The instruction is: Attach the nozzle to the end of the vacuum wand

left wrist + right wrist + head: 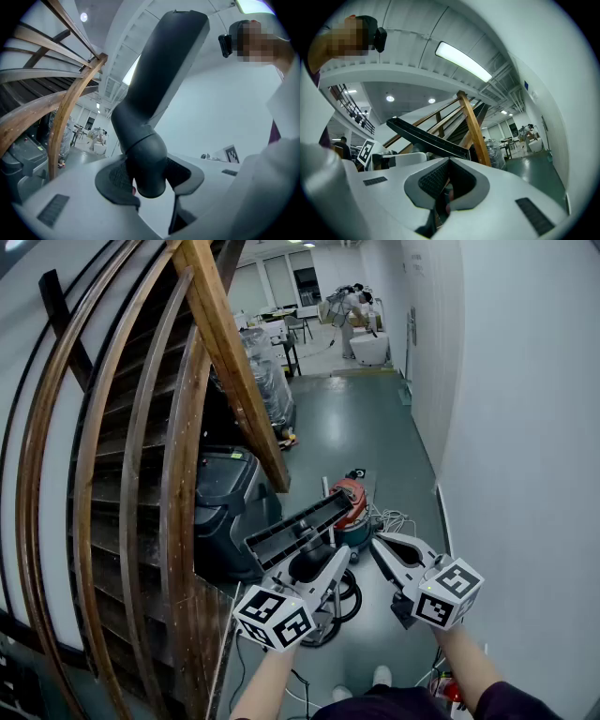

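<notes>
My left gripper (322,557) is shut on the round neck of a black floor nozzle (300,524), whose long flat head slants up to the right. In the left gripper view the neck (144,161) sits clamped between the pads (114,177), and the nozzle body rises above them. My right gripper (380,546) hangs shut and empty just right of the nozzle; in its own view the pads (436,178) meet, with the nozzle head (426,138) to the left. A red and teal vacuum canister (354,509) stands on the floor beyond, a black hose (344,602) coiled beneath. I see no wand.
A curved wooden stair railing (178,474) fills the left side. A black machine (225,502) stands under the stairs. A white wall (525,474) runs along the right. A white cable (398,519) lies by the canister. People and tables (356,306) are far down the corridor.
</notes>
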